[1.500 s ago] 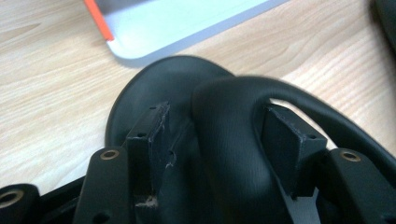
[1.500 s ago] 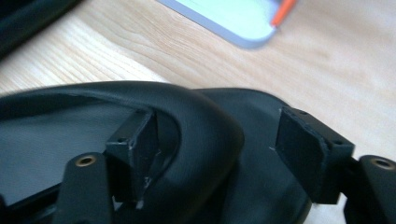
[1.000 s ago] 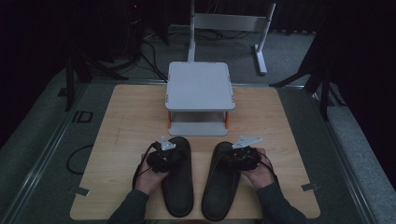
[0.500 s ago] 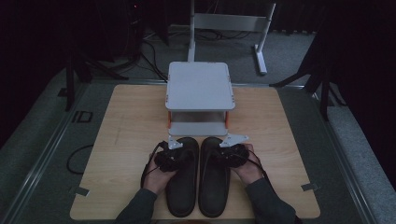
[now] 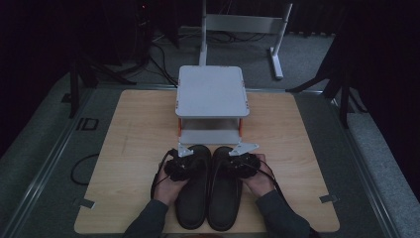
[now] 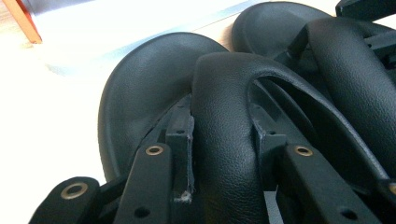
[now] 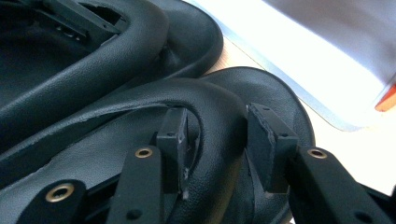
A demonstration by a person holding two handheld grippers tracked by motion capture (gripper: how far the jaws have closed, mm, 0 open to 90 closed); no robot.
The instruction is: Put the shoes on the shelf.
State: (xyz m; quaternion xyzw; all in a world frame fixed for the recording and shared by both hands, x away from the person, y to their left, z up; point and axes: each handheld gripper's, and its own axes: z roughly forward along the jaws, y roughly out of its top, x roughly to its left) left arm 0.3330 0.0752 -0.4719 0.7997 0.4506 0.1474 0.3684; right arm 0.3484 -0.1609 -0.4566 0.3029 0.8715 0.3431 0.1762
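Two black slippers lie side by side on the wooden table (image 5: pixel 133 148), toes toward a white shelf. My left gripper (image 5: pixel 189 165) is shut on the strap of the left slipper (image 5: pixel 193 203). In the left gripper view the pads (image 6: pixel 183 133) pinch that strap (image 6: pixel 224 93), and the right slipper (image 6: pixel 280 23) lies just beyond. My right gripper (image 5: pixel 233 165) is shut on the strap of the right slipper (image 5: pixel 225 203). The right gripper view shows its jaws (image 7: pixel 219 140) clamped across the strap (image 7: pixel 210 107), with the left slipper (image 7: pixel 187 28) touching alongside.
A small white two-tier shelf (image 5: pixel 210 91) with orange legs stands at the table's middle, just beyond the slipper toes; its bottom plate (image 7: pixel 317 56) is close ahead. Bare wood lies to the left and right of the slippers. Cables and a metal stand sit beyond the table.
The right hand slid the right slipper leftward until it lies straight against the left slipper. The left slipper shifted slightly right and straightened. Little differs over the last half second.
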